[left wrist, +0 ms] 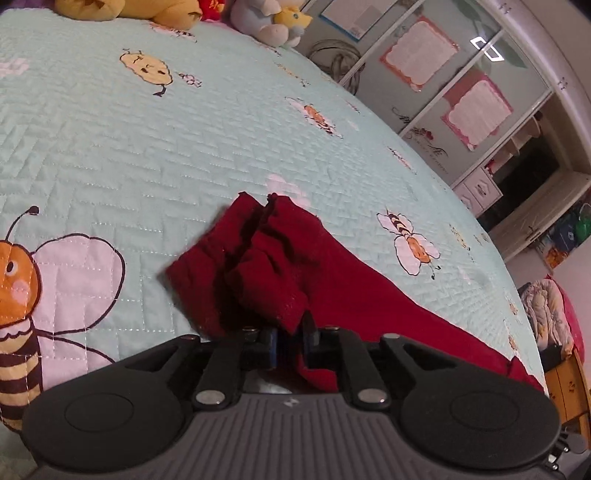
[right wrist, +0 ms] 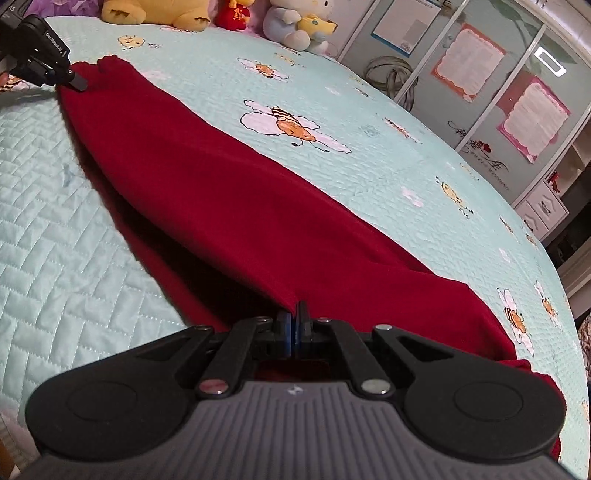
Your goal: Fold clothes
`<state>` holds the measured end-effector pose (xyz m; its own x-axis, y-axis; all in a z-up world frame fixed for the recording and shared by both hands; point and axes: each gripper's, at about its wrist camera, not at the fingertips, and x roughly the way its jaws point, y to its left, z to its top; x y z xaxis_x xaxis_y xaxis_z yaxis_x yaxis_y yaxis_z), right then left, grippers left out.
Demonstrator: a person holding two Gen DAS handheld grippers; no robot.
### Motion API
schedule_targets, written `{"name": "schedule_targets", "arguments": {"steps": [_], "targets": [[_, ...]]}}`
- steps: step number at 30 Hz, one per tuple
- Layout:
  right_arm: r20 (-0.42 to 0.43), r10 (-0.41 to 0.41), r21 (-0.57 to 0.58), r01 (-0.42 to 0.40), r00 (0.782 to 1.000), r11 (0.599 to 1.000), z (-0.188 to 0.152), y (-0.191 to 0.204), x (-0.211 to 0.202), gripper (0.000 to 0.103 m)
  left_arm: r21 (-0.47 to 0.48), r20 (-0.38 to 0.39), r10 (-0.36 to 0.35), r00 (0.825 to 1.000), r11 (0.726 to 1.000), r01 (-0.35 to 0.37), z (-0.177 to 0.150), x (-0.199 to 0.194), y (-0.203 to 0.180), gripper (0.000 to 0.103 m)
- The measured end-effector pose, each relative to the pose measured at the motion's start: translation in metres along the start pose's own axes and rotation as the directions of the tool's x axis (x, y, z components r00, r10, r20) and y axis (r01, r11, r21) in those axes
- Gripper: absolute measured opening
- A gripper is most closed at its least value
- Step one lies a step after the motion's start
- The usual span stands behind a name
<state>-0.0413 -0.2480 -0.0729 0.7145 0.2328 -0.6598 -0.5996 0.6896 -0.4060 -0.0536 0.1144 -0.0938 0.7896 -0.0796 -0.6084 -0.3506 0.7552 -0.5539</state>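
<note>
A dark red garment (left wrist: pixel 332 280) lies on the pale green bee-print quilt (left wrist: pixel 184 147), its bunched, gathered end just ahead of my left gripper (left wrist: pixel 291 332). The left jaws stand a little apart, with a fold of the cloth between them that the pads do not press. In the right wrist view the garment (right wrist: pixel 240 199) stretches as a long band from my right gripper (right wrist: pixel 296 314) to the left gripper (right wrist: pixel 79 85) at the far upper left. The right jaws are shut on the near edge of the cloth.
Plush toys (right wrist: pixel 159 13) line the far side of the quilt (right wrist: pixel 74 240). A wardrobe with glass sliding doors (left wrist: pixel 461 92) stands past the bed's right edge. A wooden piece (left wrist: pixel 569 384) with bundled fabric on it sits low at the right.
</note>
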Motion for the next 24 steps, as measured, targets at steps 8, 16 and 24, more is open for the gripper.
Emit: {"name": "schedule_targets", "arguments": {"steps": [8,16,24], "targets": [[-0.059,-0.014,-0.028,0.012,0.998,1.000,-0.005,0.010,0.015,0.000,-0.008,0.005,0.028,1.000,1.000,-0.028,0.001,-0.001,-0.003,0.018],[-0.104,-0.015,-0.044,0.011,0.994,0.999,0.005,0.009,0.011,0.011,0.058,-0.007,0.138,0.990,0.989,-0.138,-0.001,0.003,-0.018,0.011],[-0.114,0.129,-0.033,-0.134,0.985,0.990,0.047,0.014,-0.032,0.024,0.085,-0.033,0.190,0.981,0.979,-0.187,0.000,0.006,-0.024,0.012]]}}
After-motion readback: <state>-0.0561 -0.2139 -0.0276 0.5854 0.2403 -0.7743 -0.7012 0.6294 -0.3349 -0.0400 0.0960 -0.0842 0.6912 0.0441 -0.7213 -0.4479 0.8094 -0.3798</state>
